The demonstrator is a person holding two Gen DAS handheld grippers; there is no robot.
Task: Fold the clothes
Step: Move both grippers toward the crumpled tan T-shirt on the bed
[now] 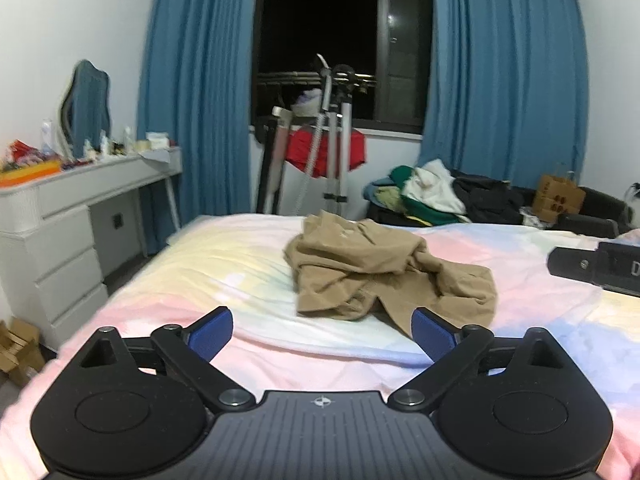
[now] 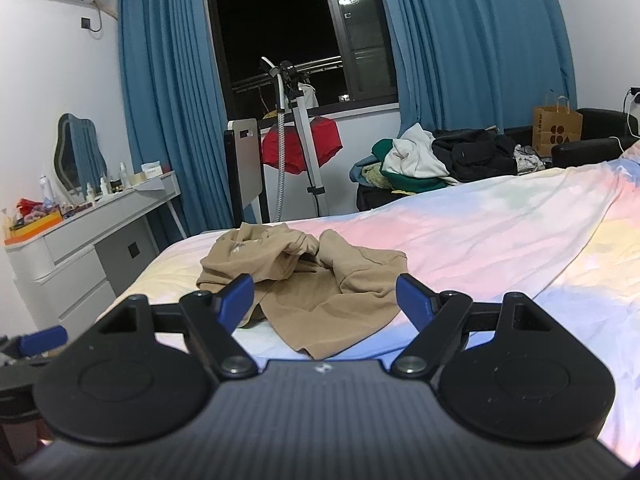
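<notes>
Left gripper (image 1: 322, 330): fingers spread wide, blue pads (image 1: 212, 332) well apart, nothing between them, hovering over the bedsheet (image 1: 200, 264) without touching cloth. Tan garment (image 1: 384, 276) sits at 12–1 o'clock from it, crumpled in a heap on the bed, one flap trailing toward the right pad; near, not in contact as far as this view shows.

Right gripper (image 2: 325, 300): also spread wide, pads (image 2: 414, 300) apart, empty. The tan garment (image 2: 308, 276) lies at 12 o'clock, and the left pad overlaps its near edge in the picture; can't tell if it touches or just hangs above.

In the left wrist view, the right gripper's black body (image 1: 596, 268) pokes in at 3 o'clock, cut off by the frame. In the right wrist view, a blue pad (image 2: 42, 338) shows at 9 o'clock, rest of that unit hidden.

Hard to read: garment type unclear — bunched, sleeves or legs folded under. Small light mark on its far part, blurred.

Background: clothes pile (image 2: 432, 160) at 1 o'clock beyond the bed, white dresser (image 1: 60, 232) at 9–10 o'clock, blue curtains (image 1: 192, 80), dark window (image 2: 280, 24), stand with red fabric (image 2: 300, 148) at 12 o'clock.
</notes>
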